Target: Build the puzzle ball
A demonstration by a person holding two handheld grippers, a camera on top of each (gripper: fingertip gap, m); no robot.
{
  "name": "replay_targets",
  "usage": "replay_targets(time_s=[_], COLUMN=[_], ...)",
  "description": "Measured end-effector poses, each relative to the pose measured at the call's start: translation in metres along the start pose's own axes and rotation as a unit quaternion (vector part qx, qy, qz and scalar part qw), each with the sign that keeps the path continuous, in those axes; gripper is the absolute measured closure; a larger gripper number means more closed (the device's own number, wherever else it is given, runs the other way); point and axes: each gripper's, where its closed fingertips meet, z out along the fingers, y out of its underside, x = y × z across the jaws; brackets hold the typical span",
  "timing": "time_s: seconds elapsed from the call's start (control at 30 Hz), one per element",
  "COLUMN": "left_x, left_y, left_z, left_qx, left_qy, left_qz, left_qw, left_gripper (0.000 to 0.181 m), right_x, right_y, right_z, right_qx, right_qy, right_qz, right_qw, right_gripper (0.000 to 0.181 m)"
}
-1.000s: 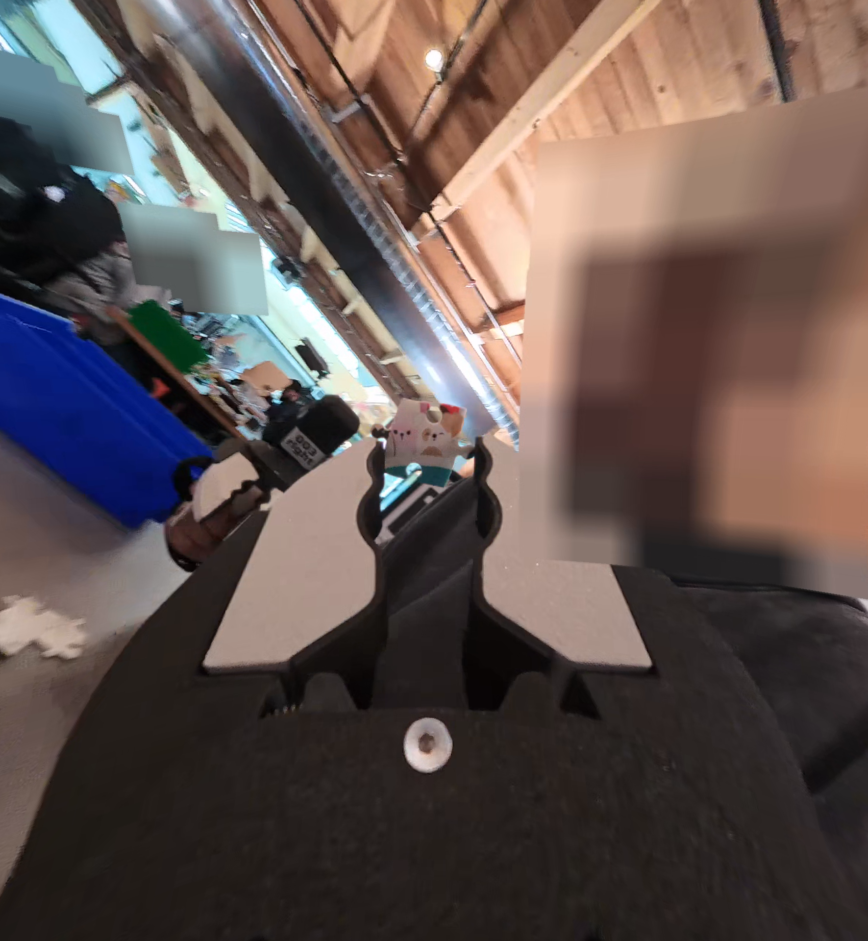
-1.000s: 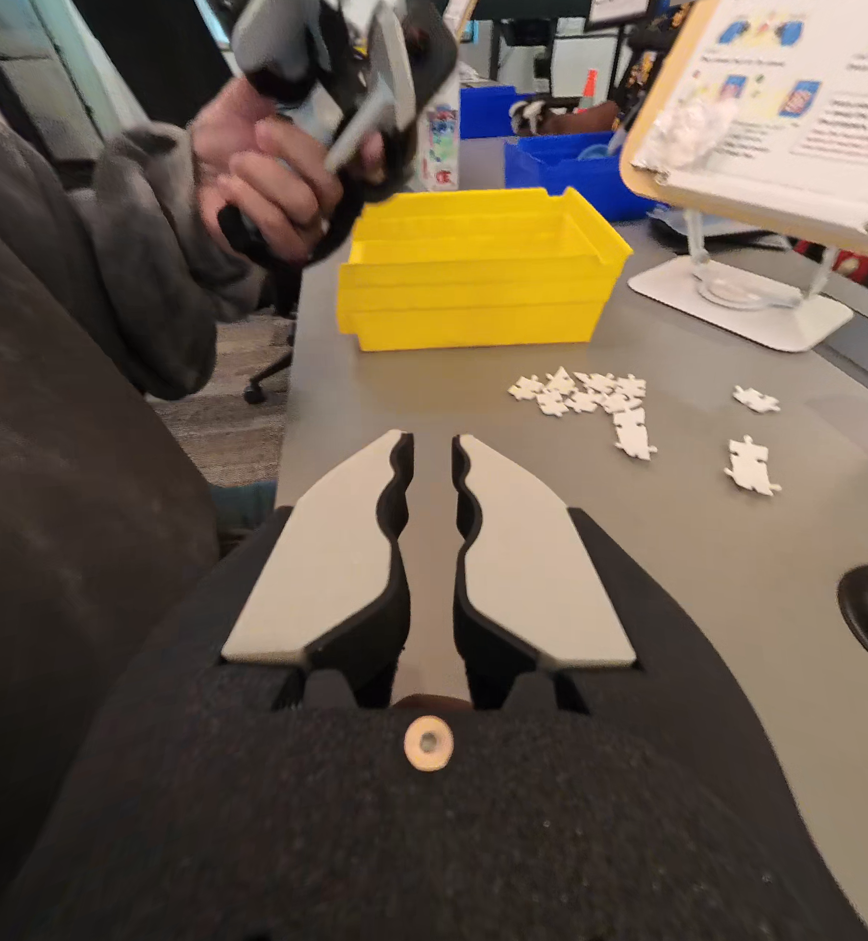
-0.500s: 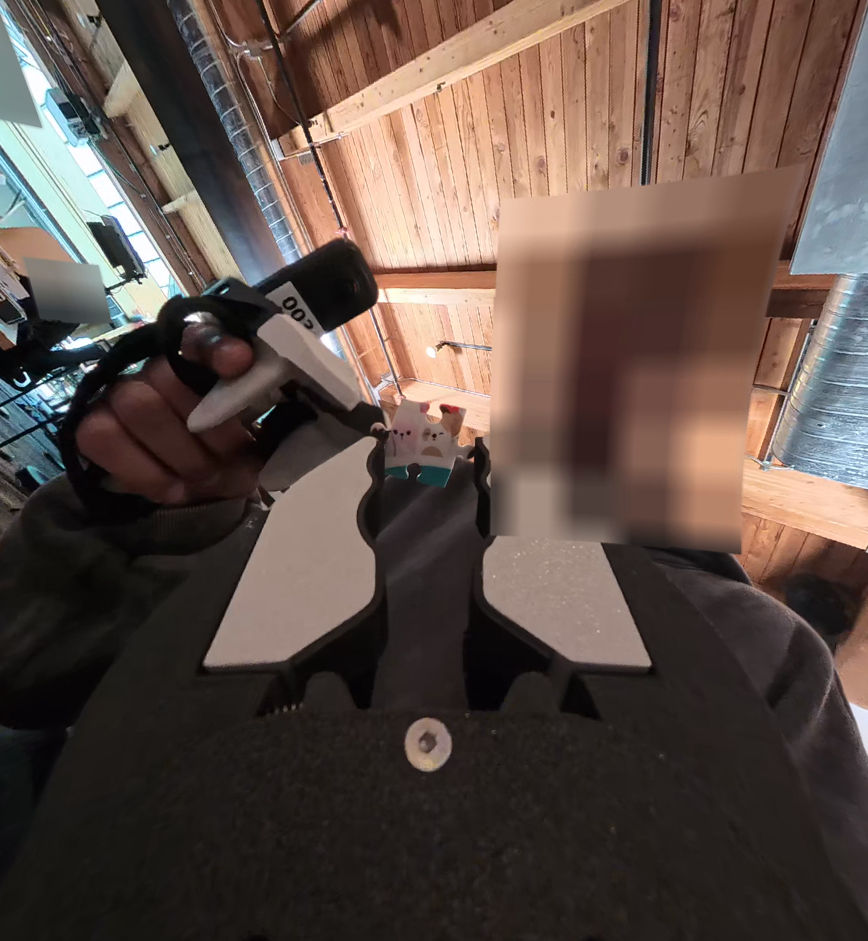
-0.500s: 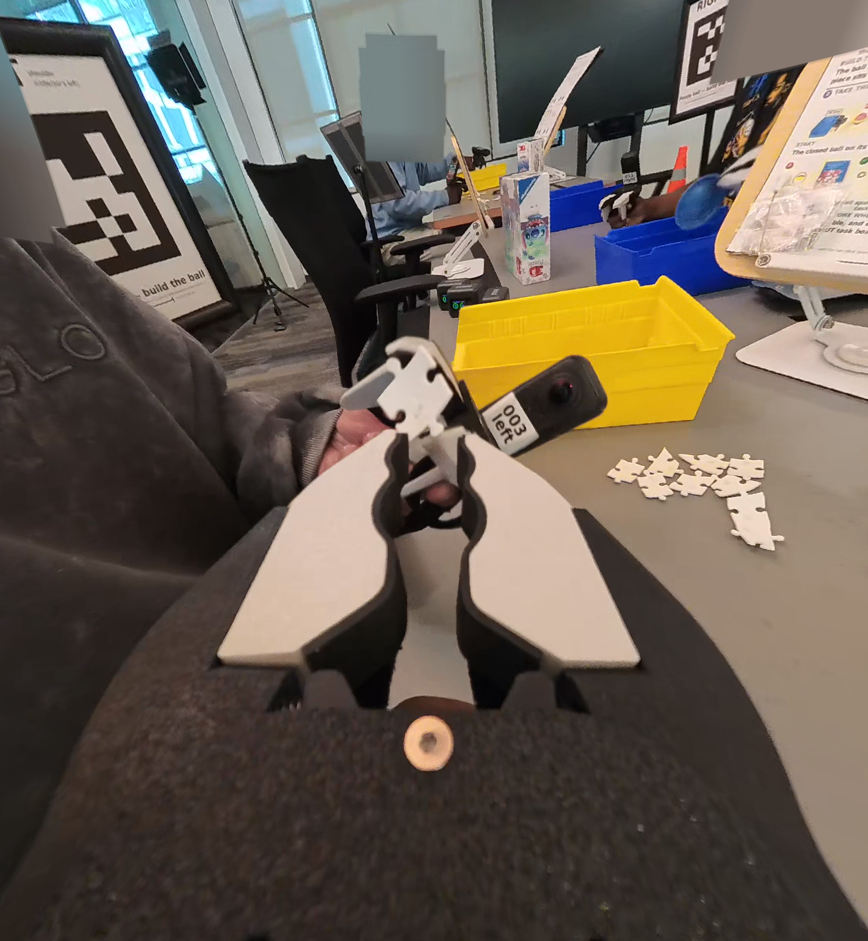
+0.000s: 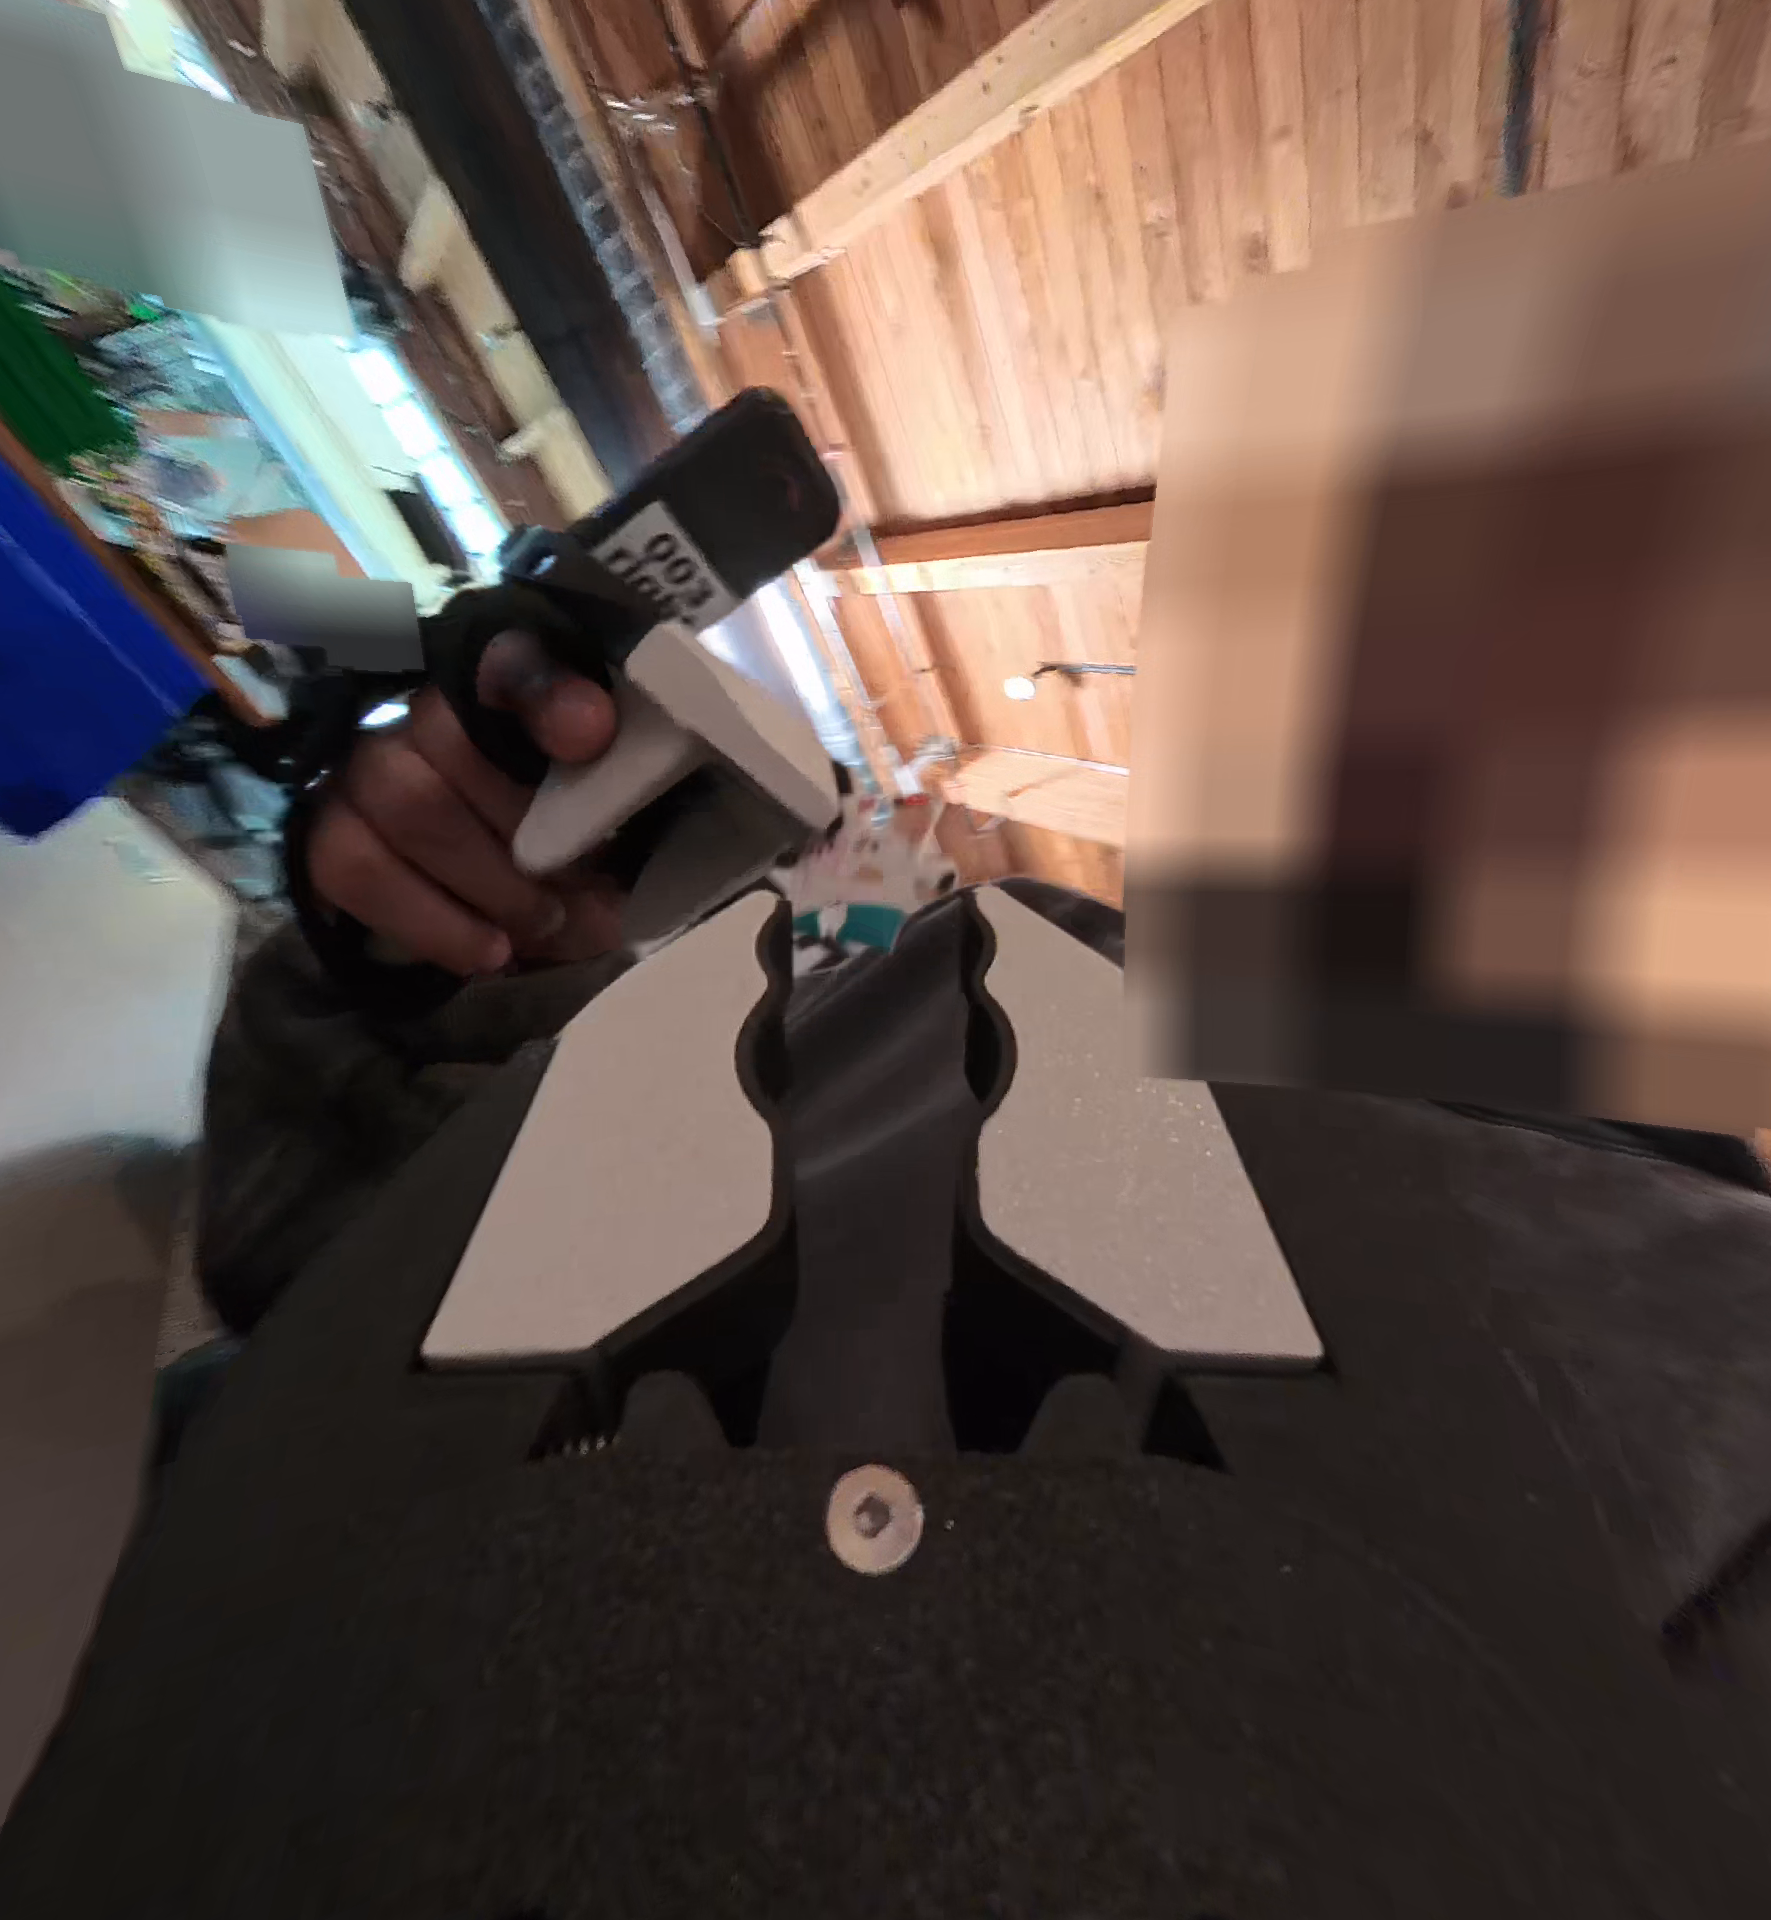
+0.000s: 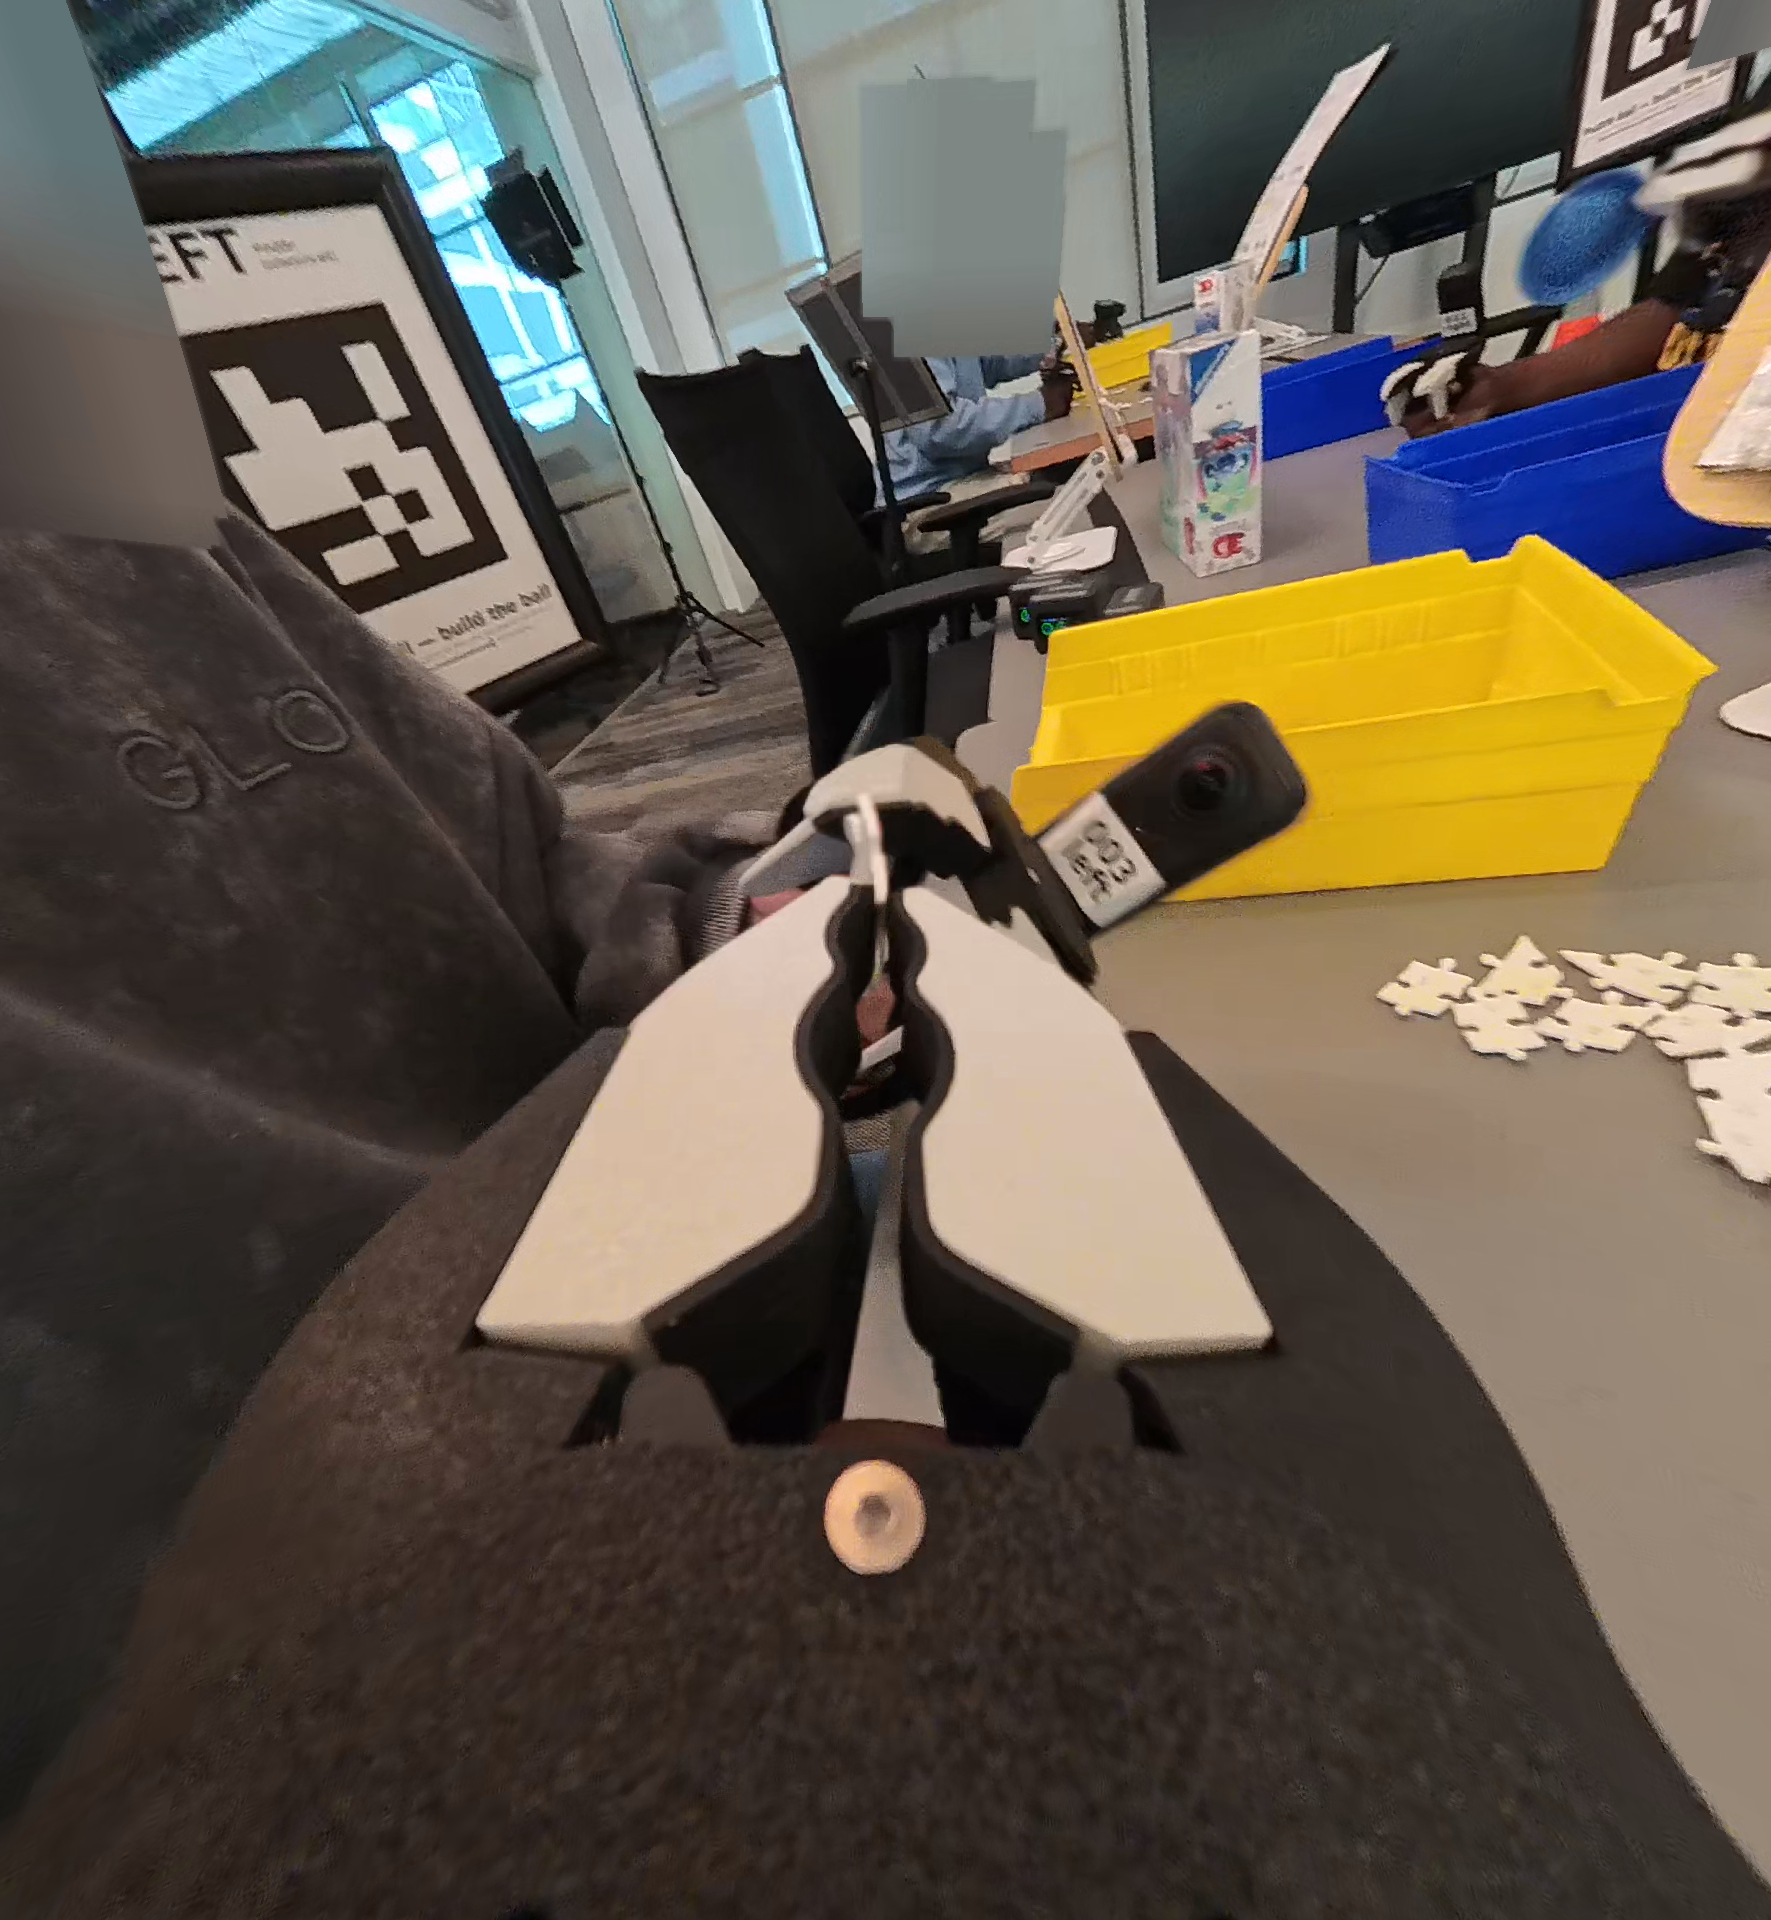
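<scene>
Both tongs meet at one puzzle piece (image 6: pixel 876 873). Right tongs (image 6: pixel 878 920) pinch it edge-on, nearly closed. Left tongs (image 5: pixel 873 920) stand wider, gripping its sides.

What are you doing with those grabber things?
A person holds a grabber in each hand, raised off the grey table. The left gripper pinches a small printed puzzle piece at its tips. The right gripper has closed in on that same piece, seen edge-on between its fingers. More white puzzle pieces lie loose on the table near a yellow bin, not yet joined.
</scene>
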Motion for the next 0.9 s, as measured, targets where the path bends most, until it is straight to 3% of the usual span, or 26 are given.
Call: replay_targets(time_s=[0.03,0.17,0.3,0.43,0.6,0.67,0.77,0.9], left_x=[-0.002,-0.009,-0.01,-0.016,-0.004,0.003,0.008,0.01], left_y=[0.002,0.012,0.031,0.033,0.024,0.022,0.021,0.017], left_z=[-0.006,-0.045,-0.084,-0.12,-0.133,-0.134,-0.143,-0.164], left_qx=[-0.002,-0.004,-0.029,-0.04,-0.057,-0.049,-0.041,-0.024], left_qy=[-0.033,-0.203,-0.35,-0.472,-0.536,-0.534,-0.536,-0.558], left_qz=[0.021,0.105,0.179,0.269,0.361,0.372,0.36,0.348], left_qw=[0.999,0.974,0.919,0.838,0.761,0.758,0.762,0.752], left_gripper=[0.151,0.14,0.14,0.14,0.143,0.144,0.144,0.146], right_x=[0.002,0.02,0.068,0.126,0.177,0.192,0.203,0.2], right_y=[-0.001,-0.005,0.006,0.044,0.1,0.114,0.122,0.136], right_z=[0.0,0.001,0.019,0.072,0.145,0.16,0.173,0.174], right_qx=[-0.003,-0.035,-0.125,-0.267,-0.433,-0.473,-0.487,-0.511], right_qy=[0.006,0.029,0.074,0.073,0.013,-0.001,-0.016,-0.035], right_qz=[-0.005,-0.007,0.01,0.03,0.019,0.009,0.032,0.058], right_qw=[1.0,0.999,0.989,0.96,0.901,0.881,0.873,0.857], right_gripper=[0.179,0.179,0.179,0.179,0.179,0.179,0.179,0.179])
